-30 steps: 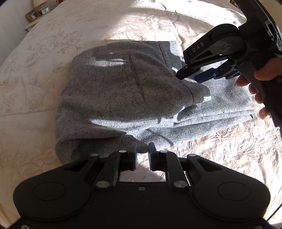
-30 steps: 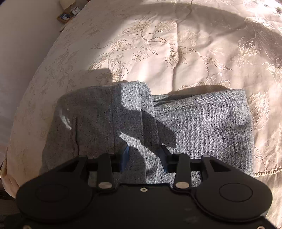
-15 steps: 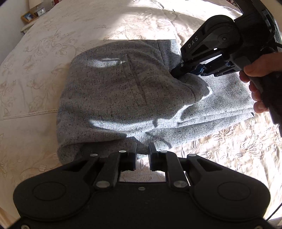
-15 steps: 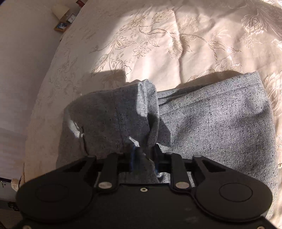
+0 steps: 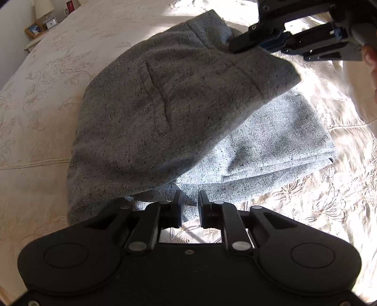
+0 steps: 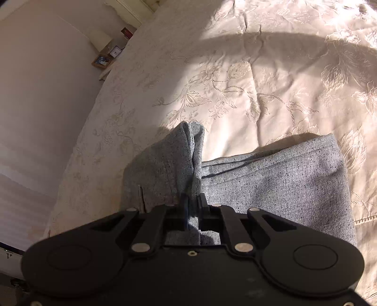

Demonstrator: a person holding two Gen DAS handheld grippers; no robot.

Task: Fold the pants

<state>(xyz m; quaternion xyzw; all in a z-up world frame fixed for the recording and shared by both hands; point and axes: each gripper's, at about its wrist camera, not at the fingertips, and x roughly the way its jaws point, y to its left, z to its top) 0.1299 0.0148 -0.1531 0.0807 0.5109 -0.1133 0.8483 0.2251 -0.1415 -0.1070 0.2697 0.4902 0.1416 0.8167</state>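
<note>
Pinching the waistband of the speckled grey woven pants (image 6: 271,179), our right gripper (image 6: 193,200) held it raised above the cream embroidered bedspread (image 6: 259,77). We kept our left gripper (image 5: 189,199) slightly apart, gripping nothing, at the near edge

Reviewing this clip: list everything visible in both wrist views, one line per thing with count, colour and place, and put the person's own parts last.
pants: one, speckled grey, folded on the bed, upper layer lifted.
bedspread: one, cream with floral pattern, under the pants.
lamp: one, white shade, on the bedside surface.
clock: one, small with a white face, beside the lamp.
picture frame: one, wooden, beside the clock.
right gripper: one, black, shut on a raised fold of the pants.
left gripper: one, black, narrow gap between fingers, at the pants' near edge.
</note>
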